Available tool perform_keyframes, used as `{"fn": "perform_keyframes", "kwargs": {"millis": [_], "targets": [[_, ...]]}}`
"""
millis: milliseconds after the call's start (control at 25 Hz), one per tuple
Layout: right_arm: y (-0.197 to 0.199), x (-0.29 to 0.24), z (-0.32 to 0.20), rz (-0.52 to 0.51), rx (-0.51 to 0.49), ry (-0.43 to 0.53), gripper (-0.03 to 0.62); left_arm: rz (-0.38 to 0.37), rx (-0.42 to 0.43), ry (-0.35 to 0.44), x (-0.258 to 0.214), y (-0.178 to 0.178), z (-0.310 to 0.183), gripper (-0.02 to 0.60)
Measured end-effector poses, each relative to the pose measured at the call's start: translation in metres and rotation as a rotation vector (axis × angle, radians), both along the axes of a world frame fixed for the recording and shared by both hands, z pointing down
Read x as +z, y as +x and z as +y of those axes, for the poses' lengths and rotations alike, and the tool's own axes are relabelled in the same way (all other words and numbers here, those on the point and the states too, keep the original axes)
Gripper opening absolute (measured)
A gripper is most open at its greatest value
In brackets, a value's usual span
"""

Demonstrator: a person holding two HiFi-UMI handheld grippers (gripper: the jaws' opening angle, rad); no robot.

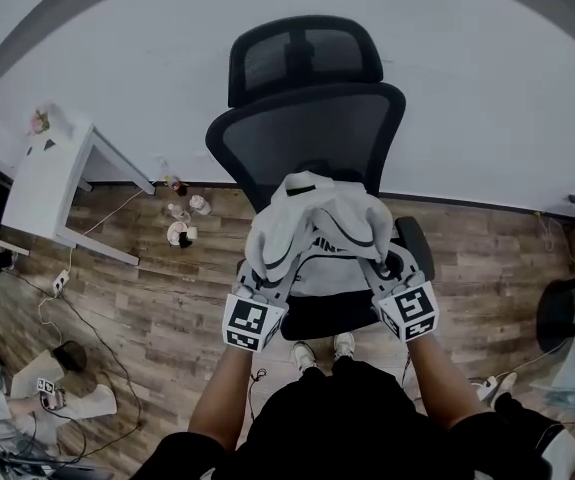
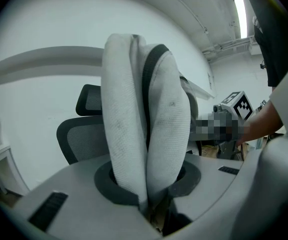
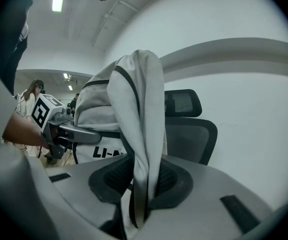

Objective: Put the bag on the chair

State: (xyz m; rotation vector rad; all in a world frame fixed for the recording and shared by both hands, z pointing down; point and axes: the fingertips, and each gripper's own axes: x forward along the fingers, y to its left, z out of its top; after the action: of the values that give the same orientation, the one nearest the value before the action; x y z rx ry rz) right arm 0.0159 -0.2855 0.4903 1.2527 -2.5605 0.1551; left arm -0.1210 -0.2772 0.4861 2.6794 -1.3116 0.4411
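White fabric with dark trim is bunching up between both pairs of fingers [image 2: 73,194]: I am gripping the bag [image 1: 319,223] from two sides. The left gripper [image 2: 151,204] is pinching a thick fold of its cloth, and the right gripper [image 3: 138,204] is pinching a thinner fold with a dark strap edge. I am holding the bag in front of the black mesh chair [image 1: 307,133], above its seat [image 1: 332,318]; I cannot tell whether the bag's underside is touching it. Both grippers are pointing at the chair side by side, over the wooden floor [image 1: 157,298].
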Motion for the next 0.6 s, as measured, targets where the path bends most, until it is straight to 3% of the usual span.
{"fn": "perform_keyframes", "kwargs": {"millis": [600], "targets": [[0.008, 0.089, -0.07, -0.009, -0.008, -0.184, 0.103, -0.036, -0.05, -0.125, 0.086, 0.007, -0.068, 0.11]]}}
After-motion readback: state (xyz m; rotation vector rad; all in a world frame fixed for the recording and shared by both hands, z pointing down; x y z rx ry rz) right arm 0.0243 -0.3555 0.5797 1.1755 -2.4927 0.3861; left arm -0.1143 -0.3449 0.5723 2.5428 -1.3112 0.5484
